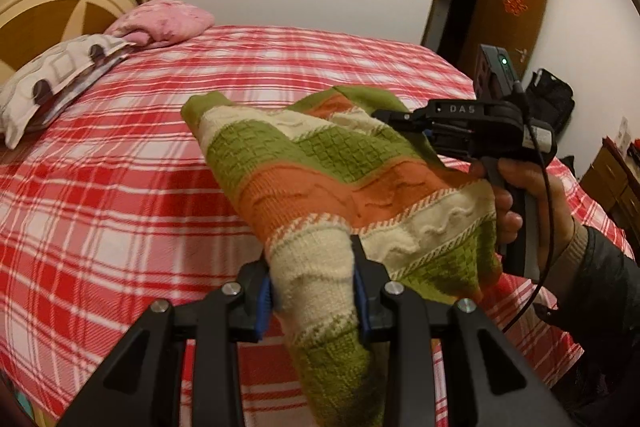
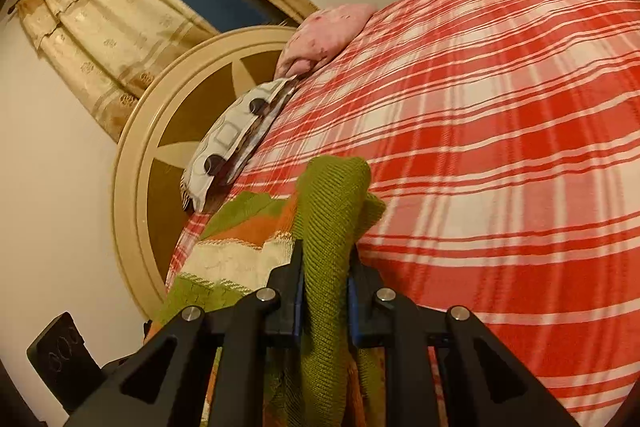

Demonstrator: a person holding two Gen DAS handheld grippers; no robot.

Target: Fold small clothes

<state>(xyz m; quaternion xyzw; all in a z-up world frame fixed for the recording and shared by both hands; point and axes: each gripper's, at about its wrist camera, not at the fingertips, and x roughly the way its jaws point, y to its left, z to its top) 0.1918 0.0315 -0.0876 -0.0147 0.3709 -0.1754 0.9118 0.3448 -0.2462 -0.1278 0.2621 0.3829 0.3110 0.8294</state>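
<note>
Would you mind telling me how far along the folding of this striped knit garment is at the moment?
Early stage. Done: the striped knit sweater is picked up, with the left tongs shut on a cream band and the right tongs shut on a green ribbed edge. In hand: it hangs bunched between them above the plaid bed. Left: no neat fold shows yet, so it needs spreading, folding and setting down.

Open plaid bedspread (image 1: 120,155) lies beneath the lifted sweater (image 1: 320,163); two pillows (image 1: 60,75) crowd only the headboard (image 2: 136,163) end.
</note>
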